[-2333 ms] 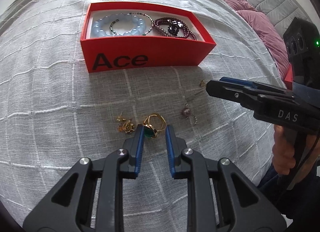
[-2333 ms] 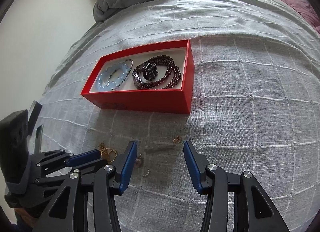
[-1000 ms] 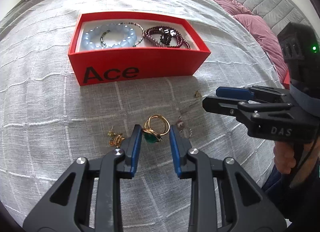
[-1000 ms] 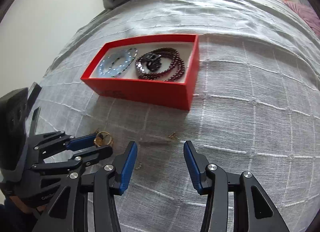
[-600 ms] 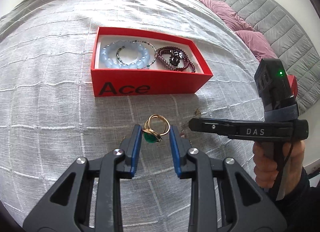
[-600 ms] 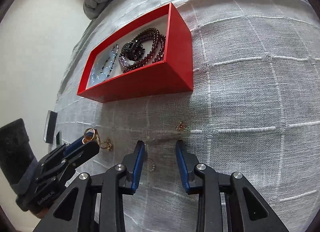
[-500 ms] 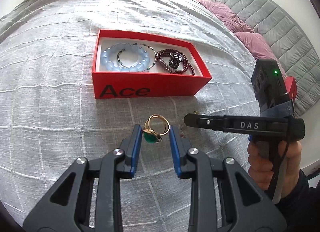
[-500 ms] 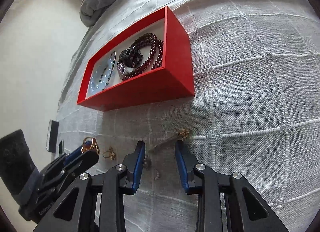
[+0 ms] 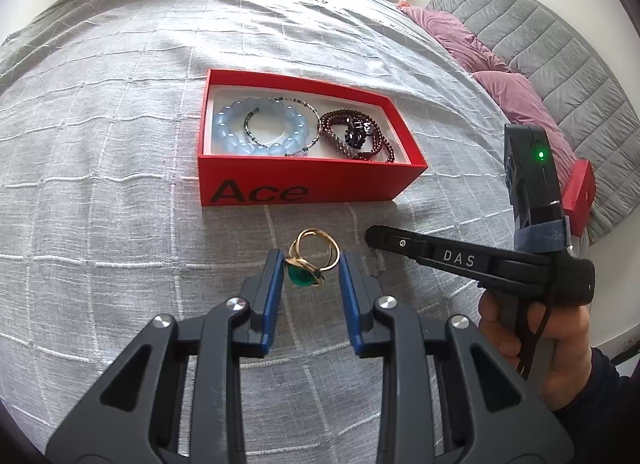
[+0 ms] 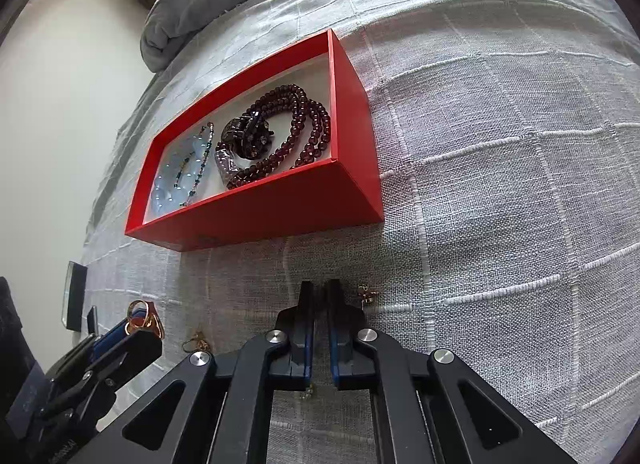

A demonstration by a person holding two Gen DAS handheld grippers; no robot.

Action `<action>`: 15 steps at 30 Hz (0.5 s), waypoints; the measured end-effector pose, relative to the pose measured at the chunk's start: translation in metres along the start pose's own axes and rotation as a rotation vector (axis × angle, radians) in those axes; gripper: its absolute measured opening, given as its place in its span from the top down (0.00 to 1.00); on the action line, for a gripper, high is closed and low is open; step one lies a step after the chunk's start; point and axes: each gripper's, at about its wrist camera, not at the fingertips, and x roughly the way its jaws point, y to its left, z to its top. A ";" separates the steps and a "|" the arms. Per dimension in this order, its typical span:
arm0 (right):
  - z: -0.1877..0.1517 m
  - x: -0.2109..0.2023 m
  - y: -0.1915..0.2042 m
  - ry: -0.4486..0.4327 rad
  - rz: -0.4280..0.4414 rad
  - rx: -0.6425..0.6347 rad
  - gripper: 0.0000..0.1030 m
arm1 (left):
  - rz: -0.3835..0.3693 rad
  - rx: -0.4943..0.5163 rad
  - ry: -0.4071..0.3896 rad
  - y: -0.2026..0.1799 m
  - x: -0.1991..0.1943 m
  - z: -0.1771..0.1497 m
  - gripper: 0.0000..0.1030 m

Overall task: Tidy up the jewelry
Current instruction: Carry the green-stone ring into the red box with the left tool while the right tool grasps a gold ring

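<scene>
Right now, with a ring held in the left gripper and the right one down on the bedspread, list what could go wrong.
1. The gold ring with its green stone sits loosely at the left gripper fingertips; it could slip out before reaching the red box.
2. The right gripper has closed against the bedspread beside a small gold piece; it may pinch fabric instead.

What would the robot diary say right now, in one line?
left hand-held gripper: holding gold ring | right hand-held gripper: shut on bedspread | red box: bracelets inside
</scene>
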 end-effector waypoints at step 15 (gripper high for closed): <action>-0.007 -0.049 0.014 -0.074 0.139 -0.072 0.97 | -0.013 -0.014 -0.038 0.007 -0.010 0.006 0.71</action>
